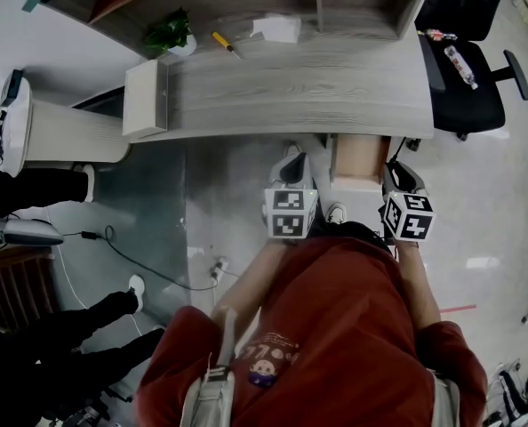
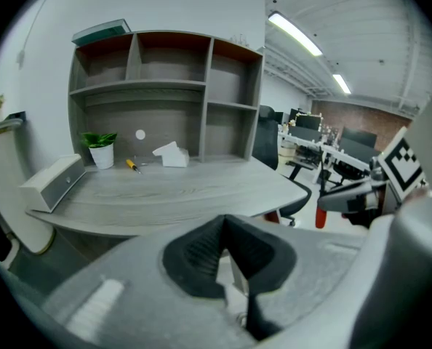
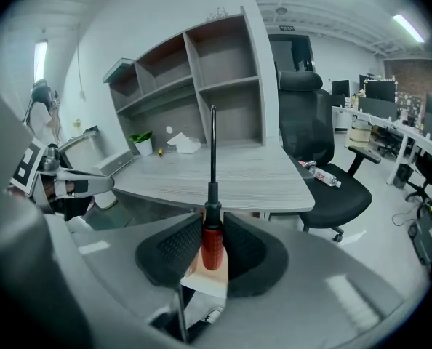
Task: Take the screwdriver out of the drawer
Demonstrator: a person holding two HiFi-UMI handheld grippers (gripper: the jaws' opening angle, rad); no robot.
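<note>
A screwdriver [image 3: 212, 240] with a red handle and a long black shaft stands upright between the pads of my right gripper [image 3: 213, 227], which is shut on the handle. In the left gripper view that red handle [image 2: 321, 217] shows at the right. Below the desk's front edge the wooden drawer [image 1: 356, 160] is pulled out, with my right gripper [image 1: 396, 167] just to its right. My left gripper [image 1: 291, 157] hovers left of the drawer. Its pads [image 2: 201, 253] meet at the tips with nothing between them.
The grey wood desk [image 1: 300, 87] carries a yellow screwdriver [image 1: 225, 43], a potted plant [image 1: 170, 34], a white tissue box [image 1: 277, 28] and shelving behind. A black office chair [image 1: 464, 78] with a bottle on its seat stands at the right. A cable lies on the floor at the left.
</note>
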